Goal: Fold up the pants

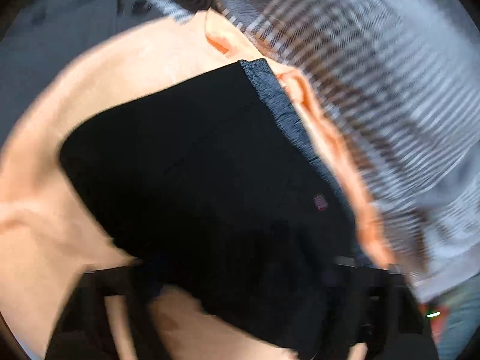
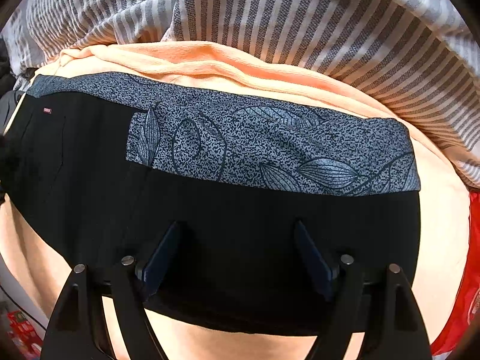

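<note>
We find the black pants (image 2: 228, 231) lying folded into a flat block on a peach-coloured cloth (image 2: 228, 63), which in turn lies over a grey-and-white striped cover (image 2: 300, 9). From the right wrist view, a speckled blue-grey band printed with leaf outlines (image 2: 270, 150) runs along the far edge of the pants, and a small pink label (image 2: 47, 110) sits on the black fabric near the left end. The right tongs (image 2: 238, 237) point down onto the near half of the pants, their two dark blue pads (image 2: 163, 255) standing wide apart with only flat black fabric between them; we see no fold gathered or pinched there, so we record them as apart and gripping nothing. At the right edge of this view we note something red (image 2: 471, 270), not identifiable. The left wrist view is heavily smeared by motion. In it the pants (image 1: 195, 165) fill the centre, with the speckled band (image 1: 279, 105) along their right edge, the same label (image 1: 320, 202), the peach cloth (image 1: 90, 90) around them and the striped cover (image 1: 375, 75) to the upper right. The left tongs (image 1: 240, 294) show only as dark blurred shapes at the bottom of the frame, merging with the black fabric; we cannot tell whether they are apart, together, or clamped on the pants.
</note>
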### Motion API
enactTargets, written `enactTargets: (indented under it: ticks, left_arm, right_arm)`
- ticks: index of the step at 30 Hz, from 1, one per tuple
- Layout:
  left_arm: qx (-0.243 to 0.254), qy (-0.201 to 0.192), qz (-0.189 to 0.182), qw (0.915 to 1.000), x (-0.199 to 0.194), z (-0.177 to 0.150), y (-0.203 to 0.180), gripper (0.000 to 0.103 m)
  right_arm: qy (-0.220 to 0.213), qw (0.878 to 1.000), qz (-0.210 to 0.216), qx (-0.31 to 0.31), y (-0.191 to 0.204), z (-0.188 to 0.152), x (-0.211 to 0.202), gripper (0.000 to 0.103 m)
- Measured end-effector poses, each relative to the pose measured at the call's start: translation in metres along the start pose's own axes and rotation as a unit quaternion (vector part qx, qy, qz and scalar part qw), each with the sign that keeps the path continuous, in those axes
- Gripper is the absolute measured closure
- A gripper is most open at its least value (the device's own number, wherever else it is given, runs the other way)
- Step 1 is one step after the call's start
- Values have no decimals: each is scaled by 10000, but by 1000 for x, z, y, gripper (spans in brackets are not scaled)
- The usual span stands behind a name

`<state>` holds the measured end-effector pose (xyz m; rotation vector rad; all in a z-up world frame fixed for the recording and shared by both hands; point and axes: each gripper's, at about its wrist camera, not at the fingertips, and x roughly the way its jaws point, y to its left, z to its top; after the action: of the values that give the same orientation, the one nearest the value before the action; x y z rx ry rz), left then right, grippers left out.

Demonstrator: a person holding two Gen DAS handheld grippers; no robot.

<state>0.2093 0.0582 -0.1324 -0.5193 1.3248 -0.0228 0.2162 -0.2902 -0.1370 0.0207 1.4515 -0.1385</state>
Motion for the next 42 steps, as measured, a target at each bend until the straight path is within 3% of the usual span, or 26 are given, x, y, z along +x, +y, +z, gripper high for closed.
enactTargets:
  ticks: [1,2,3,5,7,8,11,15,17,21,27,33,34,36,38,39,42]
  left_arm:
    - [120,-26,156,9998,-1,-1,-2,68]
    - [169,-62,179,9997,-5,-1,-3,71]
    - [207,-68,199,9996,-7,-1,-4,72]
    - [686,-211,505,9961,-15,-6,-21,74]
    - [1232,-438,844,9878,-22,-14,-42,74]
    - [1438,-534,956,9835,-24,-17,-50,74]
    - [2025,-763,1177,9692,-30,-27,-74,74]
    - [2364,-870,1281,9592,-36,-25,-91,74]
    - [2474,-922,1269,9561,-37,-26,-95,74]
    - [2655,-989,1296,9502,-36,-29,-100,74]
    - [2706,-1086,1283,9479,-39,-34,-96,74]
    - [2937,-1201,1362,9385,-40,-40,-99,74]
    - [2961,-1204,1368,9376,-41,-40,-100,74]
    - [2986,-1153,1393,9371,-41,-41,-102,74]
    - [3052,-1142,1330,9360,-43,-44,-106,74]
    - [3183,-1195,1276,9317,-48,-49,-113,74]
    - [3420,-1271,1156,9238,-60,-59,-131,74]
  right_arm:
    - [31,10000,54,36,2,3,-6,29]
    - [40,9998,167,83,3,6,-11,32]
    - [-17,9986,489,210,10,17,-30,32]
    - [-50,9974,683,232,16,25,-40,32]
    - [6,9930,1164,180,31,46,-56,30]
    - [54,9904,1377,125,41,57,-63,24]
    - [162,9834,1787,-261,82,97,-84,20]
    - [353,9734,2074,-912,150,146,-102,10]
    - [763,9591,2364,-1360,206,177,-103,10]
    - [1208,9483,2324,-1791,253,186,-90,10]
    - [1869,9298,1778,-2625,327,183,-56,10]
    - [2594,9033,1124,-3227,354,165,-22,11]
    - [2645,9012,1082,-3258,352,162,-17,16]
    - [2526,9056,1089,-3227,345,162,-19,63]
    - [2147,9215,1458,-2891,316,169,-34,81]
    - [2147,9215,1458,-2891,316,169,-34,82]
    - [1724,9328,1986,-2464,272,168,-56,84]
